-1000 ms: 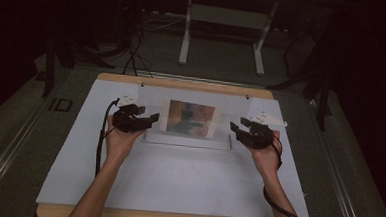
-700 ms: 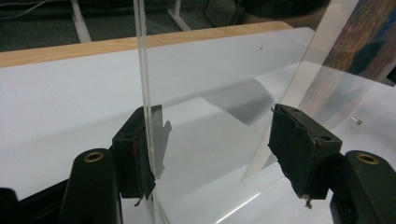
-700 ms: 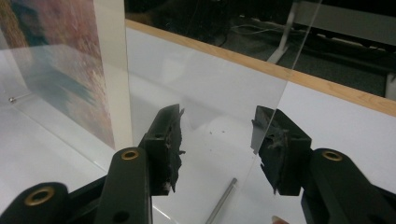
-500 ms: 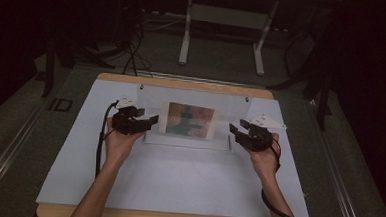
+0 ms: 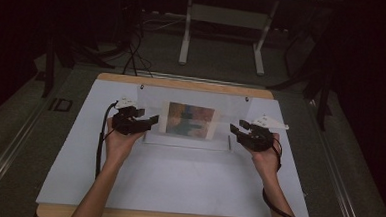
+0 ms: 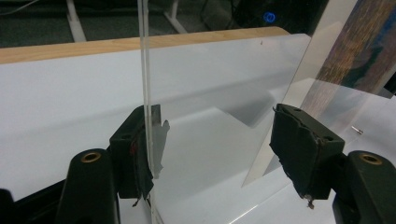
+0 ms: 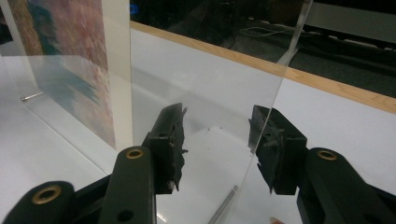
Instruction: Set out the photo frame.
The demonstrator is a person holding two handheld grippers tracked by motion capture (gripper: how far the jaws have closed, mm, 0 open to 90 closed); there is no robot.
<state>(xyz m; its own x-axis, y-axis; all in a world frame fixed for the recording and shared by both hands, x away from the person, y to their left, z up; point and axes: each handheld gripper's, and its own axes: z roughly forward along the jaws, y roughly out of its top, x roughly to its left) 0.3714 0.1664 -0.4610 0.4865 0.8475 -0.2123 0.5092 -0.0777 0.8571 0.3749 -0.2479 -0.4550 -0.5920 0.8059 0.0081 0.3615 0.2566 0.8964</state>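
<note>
1. Clear acrylic frame (image 5: pixel 188 119) upright on the white surface (image 5: pixel 177 183), toward the far edge, midway between both hands; colourful picture (image 5: pixel 190 120) inside it.
2. Left gripper (image 5: pixel 147 122) at the frame's left edge, jaws apart; in the left gripper view, the sheet's edge (image 6: pixel 145 93) against the left jaw pad, right jaw well off it.
3. Right gripper (image 5: pixel 237 130) at the frame's right edge, jaws apart; in the right gripper view, the sheet's edge (image 7: pixel 275 93) between the jaws, just beside the right one, contact unclear.
4. Small screw (image 7: pixel 31 96) flat on the surface near the frame's base.
5. Wooden border (image 5: pixel 182 83) along the far side; metal stand legs (image 5: pixel 222 35) on the floor beyond.
</note>
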